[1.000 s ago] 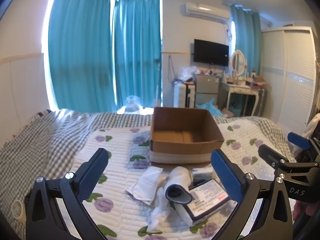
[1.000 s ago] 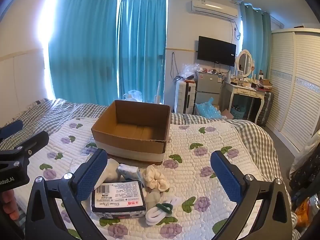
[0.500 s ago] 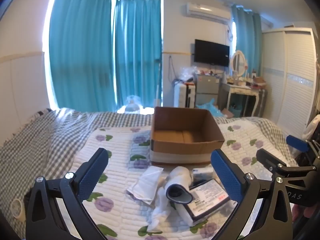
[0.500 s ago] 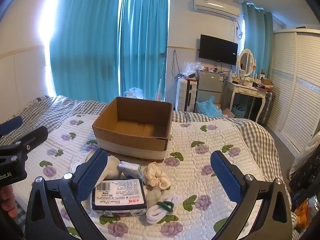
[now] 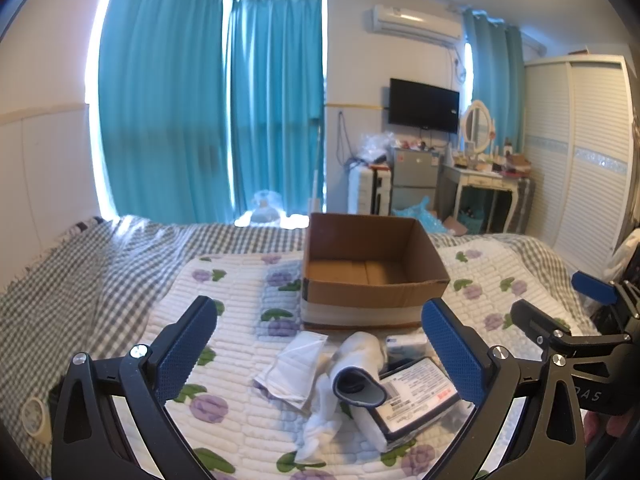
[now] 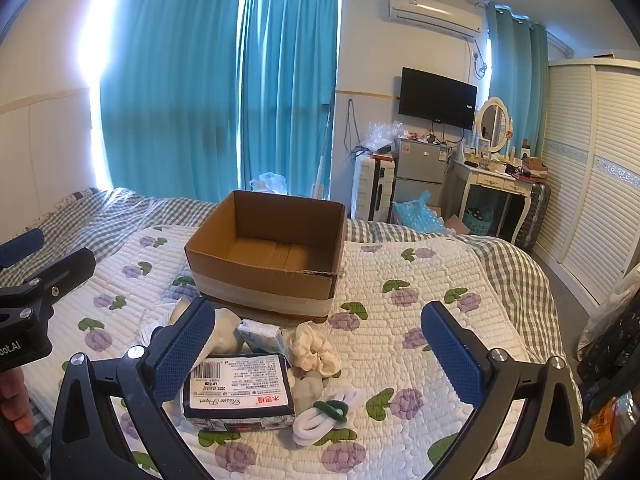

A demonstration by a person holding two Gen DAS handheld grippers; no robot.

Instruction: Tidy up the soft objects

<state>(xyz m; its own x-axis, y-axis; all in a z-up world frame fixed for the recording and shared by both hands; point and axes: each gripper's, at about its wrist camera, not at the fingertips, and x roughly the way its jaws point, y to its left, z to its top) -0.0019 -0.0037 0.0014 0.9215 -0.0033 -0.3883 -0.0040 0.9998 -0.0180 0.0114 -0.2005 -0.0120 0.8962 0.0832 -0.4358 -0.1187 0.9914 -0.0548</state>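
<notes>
Just above the tissue pack [image 6: 237, 390] and what looks like a sock [image 5: 356, 364], both grippers' fingers [image 5: 186, 348] [image 6: 452, 344] gape wide

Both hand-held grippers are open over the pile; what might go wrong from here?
The white sock with the grey cuff lies against the black-wrapped tissue pack, so a grab may catch both. The brown cardboard box sits on soft quilt, and a nudge might tip it.
</notes>
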